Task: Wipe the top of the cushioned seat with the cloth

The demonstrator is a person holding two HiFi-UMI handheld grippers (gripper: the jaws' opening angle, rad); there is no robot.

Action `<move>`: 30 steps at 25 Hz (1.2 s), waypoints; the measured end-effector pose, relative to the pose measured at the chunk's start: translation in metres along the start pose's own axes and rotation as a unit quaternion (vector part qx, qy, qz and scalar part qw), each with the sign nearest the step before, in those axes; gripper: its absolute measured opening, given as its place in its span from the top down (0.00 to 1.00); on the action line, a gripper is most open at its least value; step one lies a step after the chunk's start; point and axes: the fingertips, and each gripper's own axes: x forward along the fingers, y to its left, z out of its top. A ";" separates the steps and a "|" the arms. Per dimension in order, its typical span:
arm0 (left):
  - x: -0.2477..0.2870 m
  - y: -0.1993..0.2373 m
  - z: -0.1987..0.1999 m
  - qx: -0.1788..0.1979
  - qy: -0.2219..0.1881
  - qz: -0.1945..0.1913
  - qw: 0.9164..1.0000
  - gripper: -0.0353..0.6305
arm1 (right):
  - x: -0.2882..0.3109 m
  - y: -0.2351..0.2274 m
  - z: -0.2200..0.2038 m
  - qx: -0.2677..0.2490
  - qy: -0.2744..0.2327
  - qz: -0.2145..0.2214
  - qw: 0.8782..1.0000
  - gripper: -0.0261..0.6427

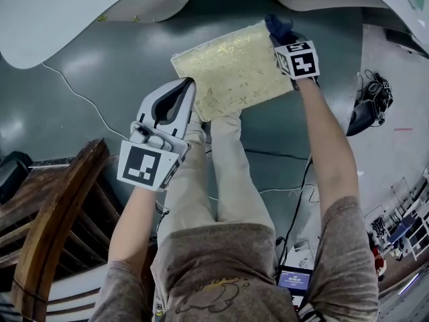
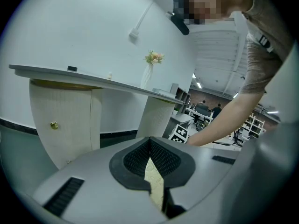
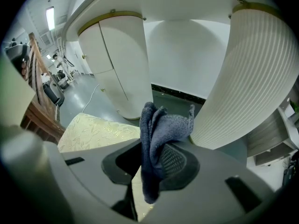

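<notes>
The cushioned seat [image 1: 231,69], a pale gold pad with a leafy pattern, sits just past the person's trouser legs [image 1: 221,173], with the grey-green floor [image 1: 100,66] around it. From here I can't tell whether it rests on the floor or is lifted off it.

The left gripper [image 1: 186,86] meets the seat at its near left corner. The left forearm [image 1: 134,227] comes up to it bare, bent at the elbow, with the marker cube facing up. In the left gripper view the left gripper [image 2: 150,160] has its jaws pressed together on a thin strip of the seat's patterned edge [image 2: 155,183], which shows between the dark ribbed pads.

The right gripper [image 1: 285,37] is at the seat's far right corner. The right arm [image 1: 328,153] reaches out almost straight from a grey-brown sleeve. A dark blue cloth [image 1: 277,25] pokes out past the tips at that corner. In the right gripper view the right gripper [image 3: 149,164] is pinching the cloth [image 3: 156,134]. The cloth is bunched upright between the pads and hangs below them, and the seat top [image 3: 98,132] lies just to its left and underneath.

A wooden chair frame [image 1: 53,213] stands well to the near left of the seat. A thin white cable [image 1: 74,89] trails over the floor left of the seat. Curved white cabinets [image 1: 80,5] stand beyond its far edge.
</notes>
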 end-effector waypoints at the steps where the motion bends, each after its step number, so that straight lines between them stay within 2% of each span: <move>1: -0.001 0.001 -0.001 0.000 0.000 0.000 1.000 0.92 | 0.000 0.002 0.000 -0.002 0.000 0.001 1.000 0.82; 7: -0.006 0.005 -0.003 -0.003 0.001 -0.004 1.000 0.92 | 0.000 0.021 0.005 -0.021 0.003 0.004 1.000 0.82; 25: -0.040 0.020 -0.020 -0.024 0.006 0.002 1.000 0.92 | 0.014 0.110 0.017 -0.045 0.001 0.051 0.998 0.82; 30: -0.046 0.024 -0.022 -0.018 -0.008 0.001 1.000 0.92 | 0.018 0.135 0.020 -0.042 0.001 0.060 0.997 0.82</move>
